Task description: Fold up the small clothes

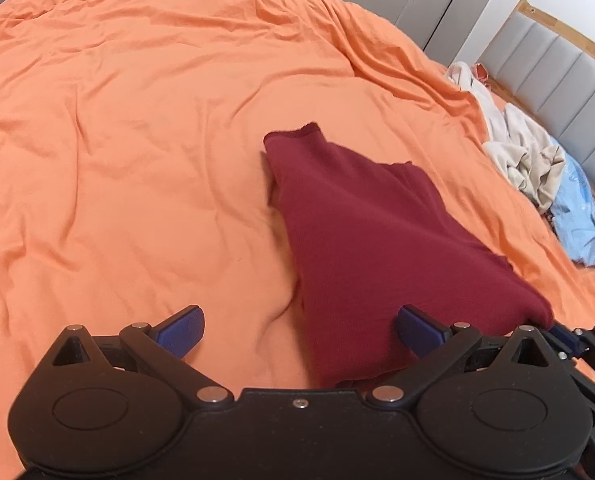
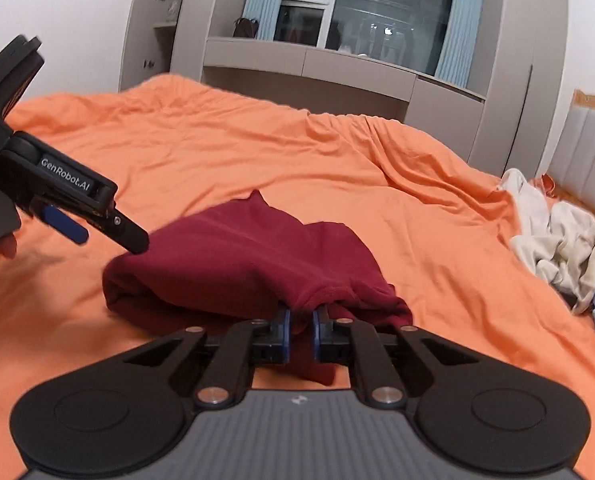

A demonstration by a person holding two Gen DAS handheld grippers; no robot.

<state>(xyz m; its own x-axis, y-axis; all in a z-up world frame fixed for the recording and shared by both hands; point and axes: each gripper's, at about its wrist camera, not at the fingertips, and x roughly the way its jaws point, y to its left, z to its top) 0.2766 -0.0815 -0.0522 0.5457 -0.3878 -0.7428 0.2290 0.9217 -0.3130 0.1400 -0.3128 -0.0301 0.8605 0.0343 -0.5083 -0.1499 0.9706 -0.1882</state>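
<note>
Maroon garment (image 2: pixel 241 264) pinched between our right gripper (image 2: pixel 301 328) fingers, our left gripper (image 1: pixel 299 330) wide, level beside it.

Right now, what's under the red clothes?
The dark red garment lies on the orange bedsheet, which shows all around it. Anything tucked beneath is covered. The right claw pinches its near edge; the left claw is open.

Matt maroon knit garment (image 2: pixel 241 264) lies on creased orange cotton-like sheet (image 1: pixel 117 128); headboard (image 1: pixel 553 76) padded, wood-trimmed.
</note>
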